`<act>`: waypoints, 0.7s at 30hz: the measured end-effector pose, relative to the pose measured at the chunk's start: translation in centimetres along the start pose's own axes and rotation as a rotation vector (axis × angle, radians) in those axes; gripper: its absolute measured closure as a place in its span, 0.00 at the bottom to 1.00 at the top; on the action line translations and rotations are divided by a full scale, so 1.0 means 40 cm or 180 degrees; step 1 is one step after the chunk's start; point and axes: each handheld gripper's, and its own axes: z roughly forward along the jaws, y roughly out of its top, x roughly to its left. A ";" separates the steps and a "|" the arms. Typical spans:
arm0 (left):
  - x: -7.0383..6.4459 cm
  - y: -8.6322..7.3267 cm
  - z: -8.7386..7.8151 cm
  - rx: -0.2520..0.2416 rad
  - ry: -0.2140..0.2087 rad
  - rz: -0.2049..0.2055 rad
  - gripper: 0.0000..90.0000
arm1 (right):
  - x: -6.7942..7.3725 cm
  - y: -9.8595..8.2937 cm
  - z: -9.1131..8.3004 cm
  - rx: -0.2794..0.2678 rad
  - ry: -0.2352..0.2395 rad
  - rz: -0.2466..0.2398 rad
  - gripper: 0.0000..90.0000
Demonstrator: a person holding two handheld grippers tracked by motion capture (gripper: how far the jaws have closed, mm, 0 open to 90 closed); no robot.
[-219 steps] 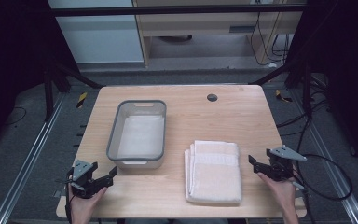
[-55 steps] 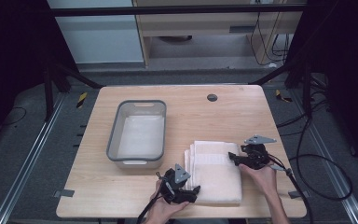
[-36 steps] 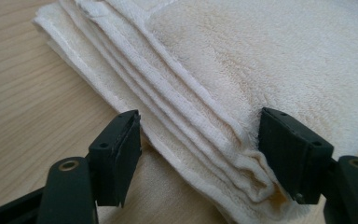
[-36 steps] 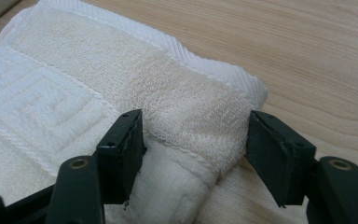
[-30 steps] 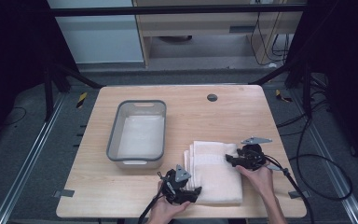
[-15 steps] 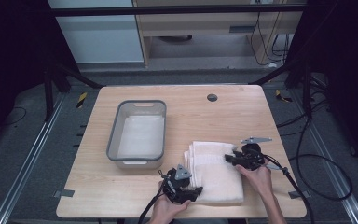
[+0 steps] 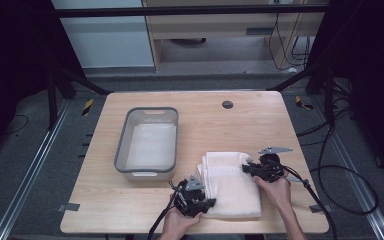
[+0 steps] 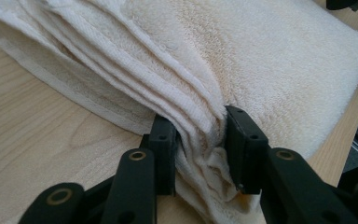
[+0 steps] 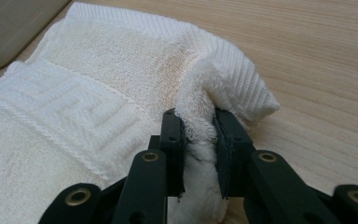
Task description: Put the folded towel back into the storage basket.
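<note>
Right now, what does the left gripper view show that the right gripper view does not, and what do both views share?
The left gripper view shows the stacked folded layers along the edge of the cream folded towel, several of them bunched between the jaws of the left gripper. The right gripper view shows a woven key-pattern band on the towel, a ribbed corner lifted off the table, a bit of the grey bin, and the right gripper. Both show black jaws shut on the towel, over the light wooden table.

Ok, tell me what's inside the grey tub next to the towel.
The grey tub shows a pale, flat floor with nothing standing in it. Whether that floor is bare plastic or a liner cannot be told. The folded towel lies outside it on the table.
</note>
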 end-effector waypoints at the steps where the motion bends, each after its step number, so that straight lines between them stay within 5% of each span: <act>1: -0.001 0.000 -0.002 0.0004 0.0005 0.0005 0.75 | 0.000 0.001 -0.002 -0.0003 0.0005 0.0014 0.85; 21: -0.015 0.029 -0.072 -0.0175 0.0075 0.0132 0.83 | 0.032 0.026 -0.074 -0.0303 0.0048 -0.0119 0.86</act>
